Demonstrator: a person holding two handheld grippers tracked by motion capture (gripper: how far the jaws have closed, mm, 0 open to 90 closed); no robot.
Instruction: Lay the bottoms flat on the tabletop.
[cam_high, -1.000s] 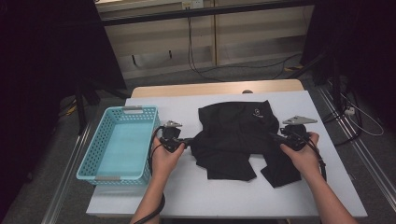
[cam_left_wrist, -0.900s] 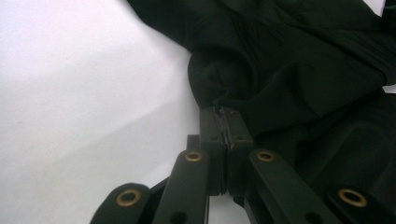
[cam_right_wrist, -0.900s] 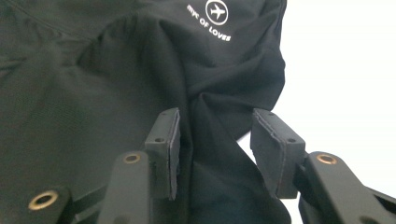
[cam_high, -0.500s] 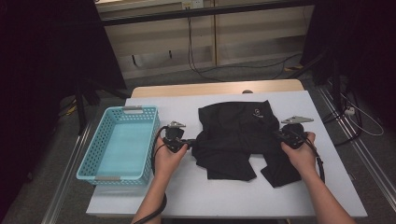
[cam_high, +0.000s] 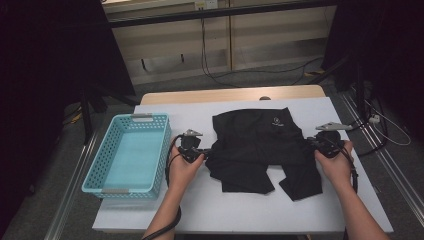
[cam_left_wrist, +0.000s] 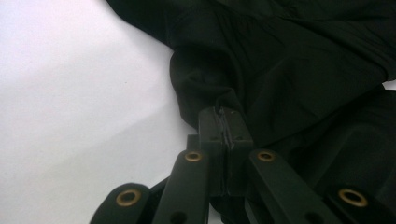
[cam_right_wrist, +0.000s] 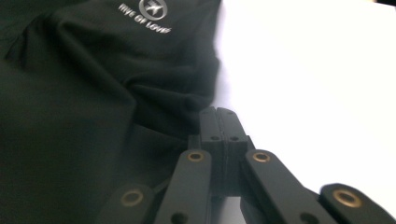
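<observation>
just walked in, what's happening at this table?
A person is working on a pair of black shorts spread on the white table. The left gripper is shut on the left edge of the shorts. The right gripper has just closed at the right edge; its jaws are together, though whether fabric is pinched there is unclear. A light blue basket sits empty to the left.
</observation>
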